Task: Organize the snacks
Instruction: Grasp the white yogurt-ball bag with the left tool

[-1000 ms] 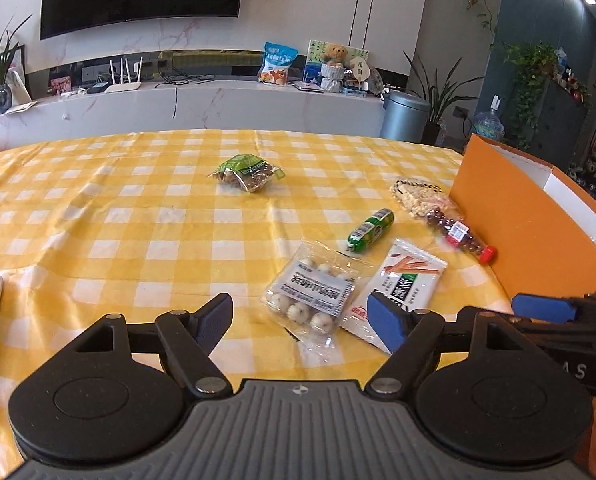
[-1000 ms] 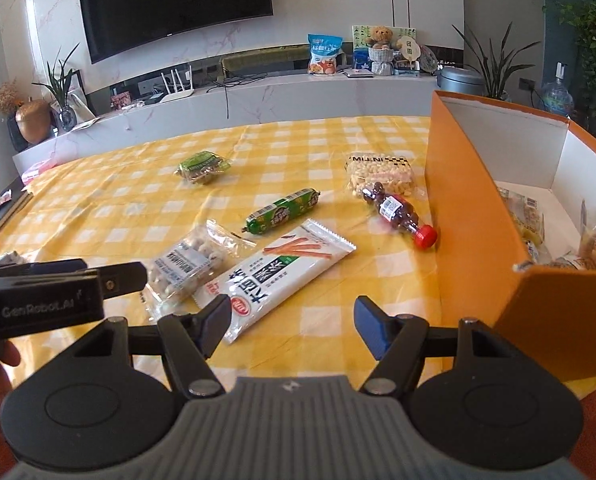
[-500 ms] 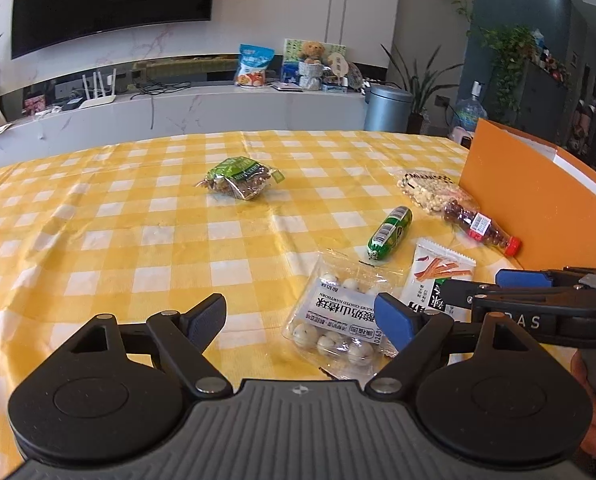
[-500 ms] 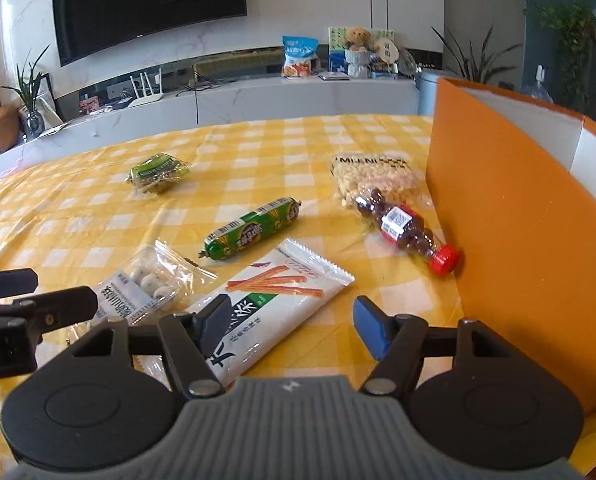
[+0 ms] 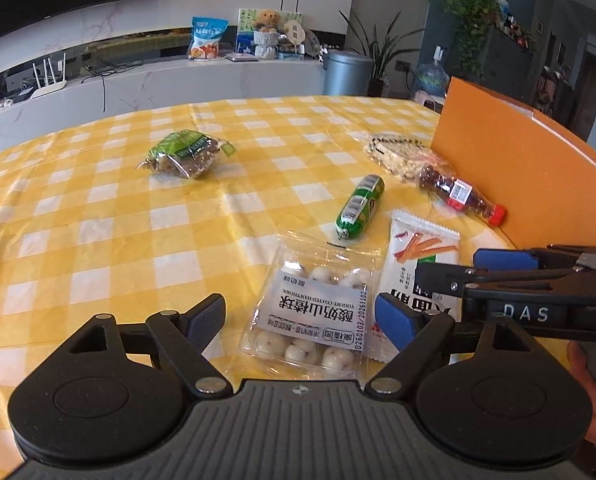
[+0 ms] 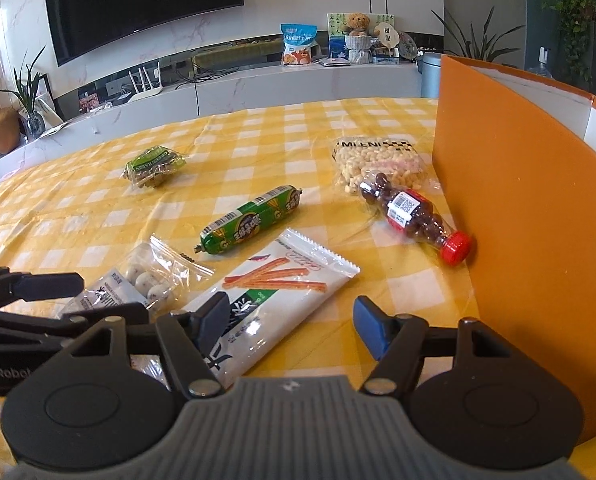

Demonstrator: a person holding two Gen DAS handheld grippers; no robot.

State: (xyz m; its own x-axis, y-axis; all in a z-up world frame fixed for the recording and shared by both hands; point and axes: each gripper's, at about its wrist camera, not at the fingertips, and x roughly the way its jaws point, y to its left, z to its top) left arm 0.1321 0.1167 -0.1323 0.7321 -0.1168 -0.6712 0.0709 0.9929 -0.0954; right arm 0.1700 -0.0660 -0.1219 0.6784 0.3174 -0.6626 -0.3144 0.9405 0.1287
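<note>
Yellow checked tablecloth (image 5: 98,232) – marble wall (image 6: 266,20), perhaps – orange box (image 6: 510,208) alongside.

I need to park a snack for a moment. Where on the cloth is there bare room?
Bare cloth lies left of the hawthorn ball pack and nearer than the green raisin bag, and behind that bag. It is crowded on the right, from the green sausage and stick snack packet to the bottle by the orange box.

"YOGURT COATED HAWTHORN" on clear ball pouch (image 5: 313,312), "DAS" on right gripper (image 5: 524,313)
</note>
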